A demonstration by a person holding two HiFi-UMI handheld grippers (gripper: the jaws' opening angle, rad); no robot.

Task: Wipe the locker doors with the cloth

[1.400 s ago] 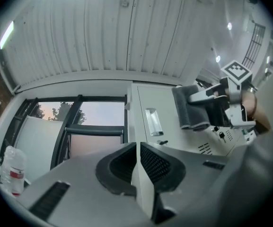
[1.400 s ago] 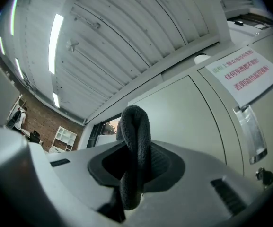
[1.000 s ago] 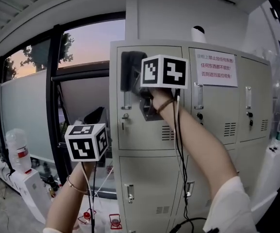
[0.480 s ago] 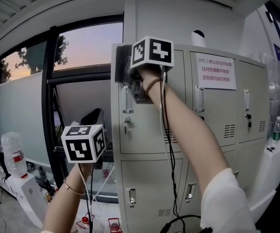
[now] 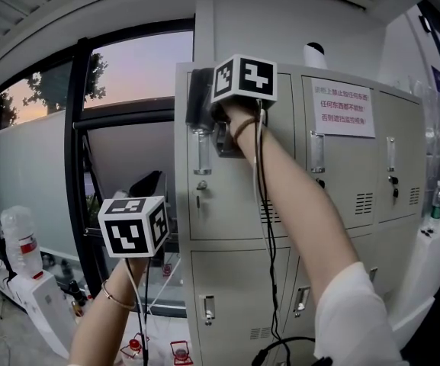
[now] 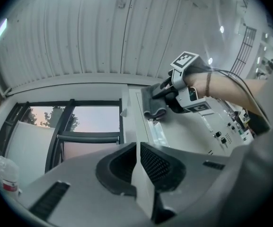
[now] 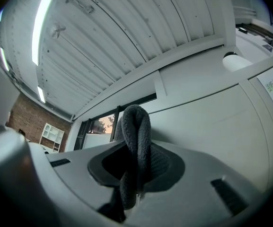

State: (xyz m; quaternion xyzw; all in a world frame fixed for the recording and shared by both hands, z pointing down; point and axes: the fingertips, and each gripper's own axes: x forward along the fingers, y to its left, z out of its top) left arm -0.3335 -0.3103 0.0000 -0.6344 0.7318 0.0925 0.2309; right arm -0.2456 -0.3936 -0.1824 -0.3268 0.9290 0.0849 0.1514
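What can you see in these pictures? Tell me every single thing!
locker doors: at least five, pale grey, on one cabinet in the middle
cloth: one, dark grey, pressed on the upper corner of the top-left door
paper notice: one, white with print, on the top-middle door
rounded thing: one, white, on top of the cabinet
window: one, dark frame, left of the cabinet
big bottle: one, clear with a red label, far left
small red things: two, on the floor by the cabinet
cable: one, black, along the right arm
left gripper: one, grey, shut and empty, held low
right gripper: one, grey, shut on the cloth, held high
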